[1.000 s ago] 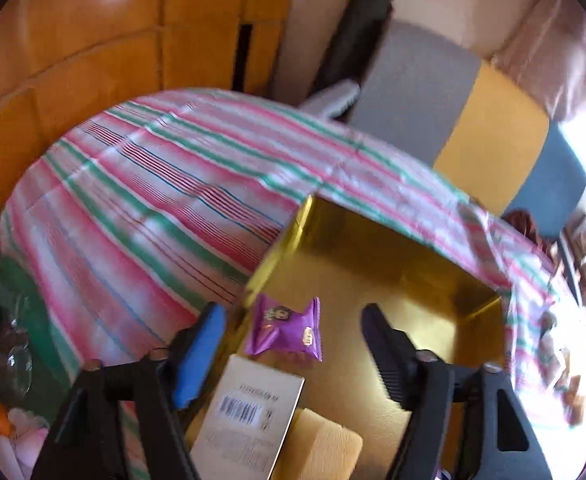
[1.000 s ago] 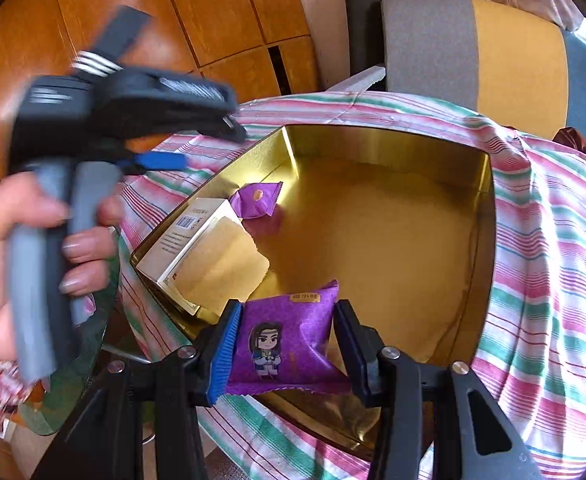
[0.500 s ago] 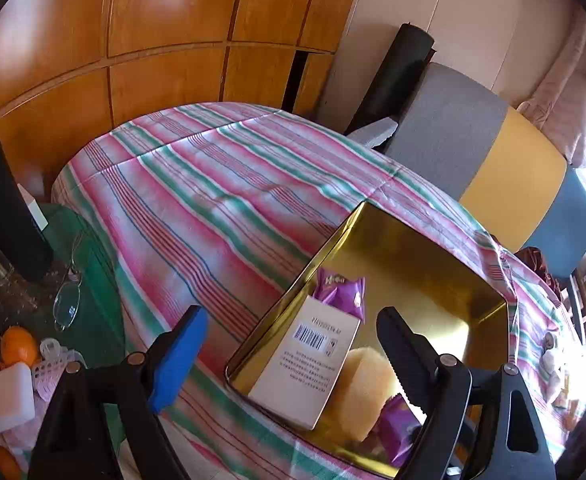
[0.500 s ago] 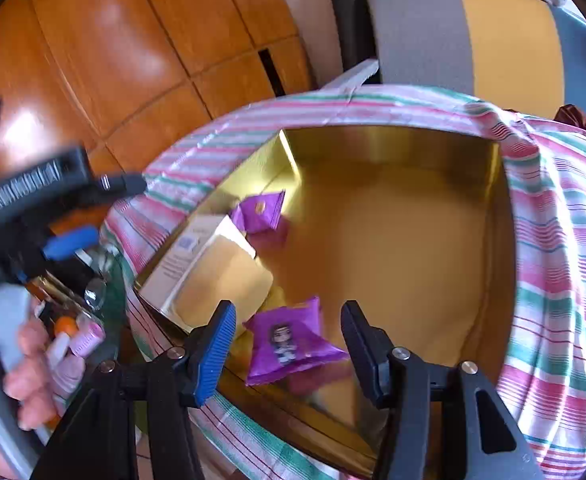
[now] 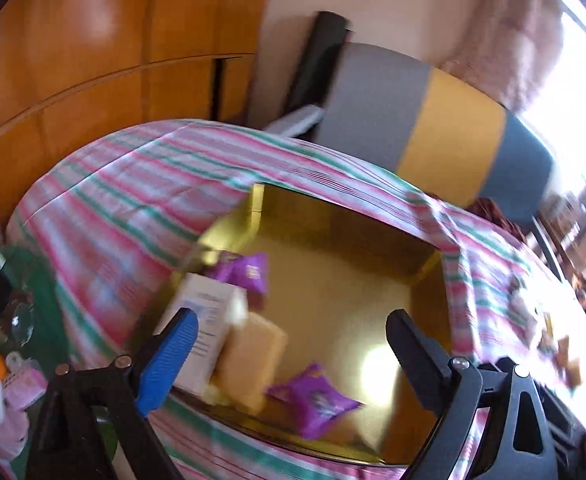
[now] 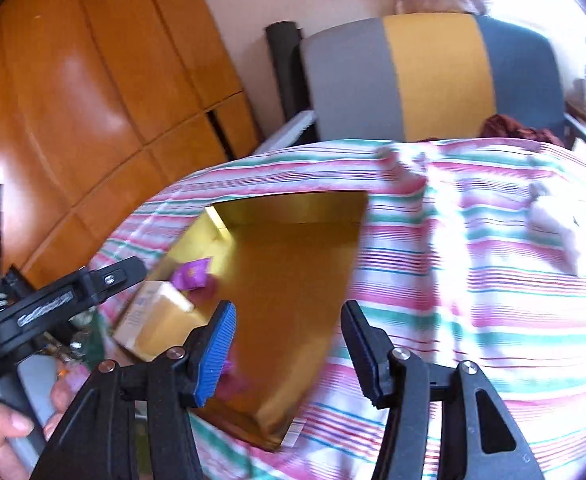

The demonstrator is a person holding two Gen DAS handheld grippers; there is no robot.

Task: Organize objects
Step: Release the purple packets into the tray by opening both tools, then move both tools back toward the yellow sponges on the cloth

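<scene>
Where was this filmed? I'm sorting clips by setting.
Probably a home living or dining room: a striped tablecloth, a cushioned chair against the wall, and wooden cabinet doors.

- A shallow gold tray (image 5: 333, 216), square and shiny inside, lies flat on the striped cloth.
- A white box (image 5: 205, 320) lies along the tray's left wall.
- A pale yellow block (image 5: 253, 364) lies just beside the box.
- One purple snack packet (image 5: 245, 272) lies by the far end of the box.
- A second purple packet (image 5: 313, 400) lies near the tray's front edge.
</scene>
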